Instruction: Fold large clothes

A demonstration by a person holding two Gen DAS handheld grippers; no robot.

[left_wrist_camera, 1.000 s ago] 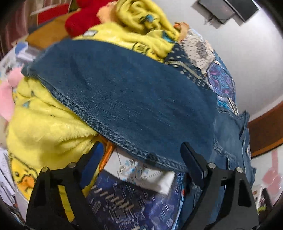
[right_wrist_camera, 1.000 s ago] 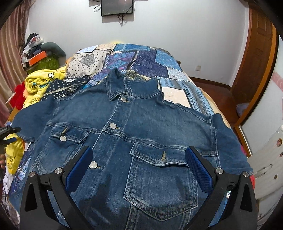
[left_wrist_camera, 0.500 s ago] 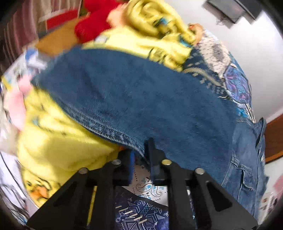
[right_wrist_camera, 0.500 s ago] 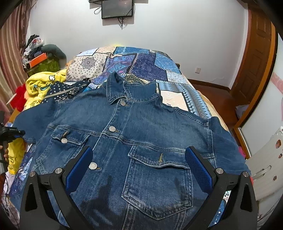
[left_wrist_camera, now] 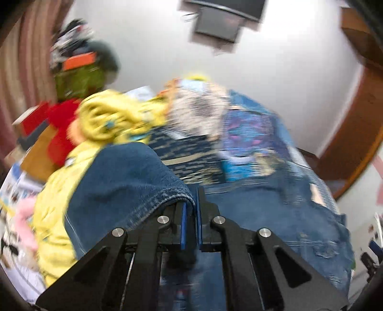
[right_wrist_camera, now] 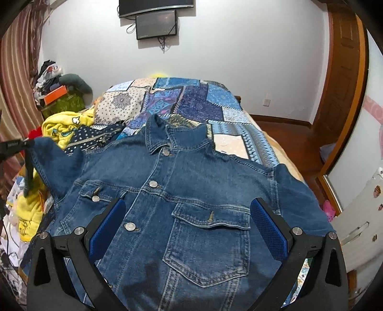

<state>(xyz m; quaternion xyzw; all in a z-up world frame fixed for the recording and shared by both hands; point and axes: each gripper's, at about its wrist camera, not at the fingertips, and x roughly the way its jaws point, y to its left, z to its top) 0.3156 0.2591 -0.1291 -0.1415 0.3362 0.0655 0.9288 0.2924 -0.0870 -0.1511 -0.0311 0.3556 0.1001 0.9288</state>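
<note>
With your left gripper [left_wrist_camera: 190,215] clamped on the denim jacket's [right_wrist_camera: 191,203] sleeve cuff [left_wrist_camera: 177,193] at frame centre, carry it flat across the chest; right gripper [right_wrist_camera: 189,229] fingers stand apart, idle.

Plain white wall [right_wrist_camera: 239,59] behind the bed, with a dark flat wall-mounted screen [right_wrist_camera: 156,22] and loose cables below it. Bed covered by a blue patchwork quilt [right_wrist_camera: 203,100]. Brown wooden door frame [right_wrist_camera: 347,83] at right; reddish wooden floor [right_wrist_camera: 287,134]. Striped pink-brown curtain [right_wrist_camera: 16,83] at left. White electrical socket [right_wrist_camera: 267,102] low on wall.
</note>
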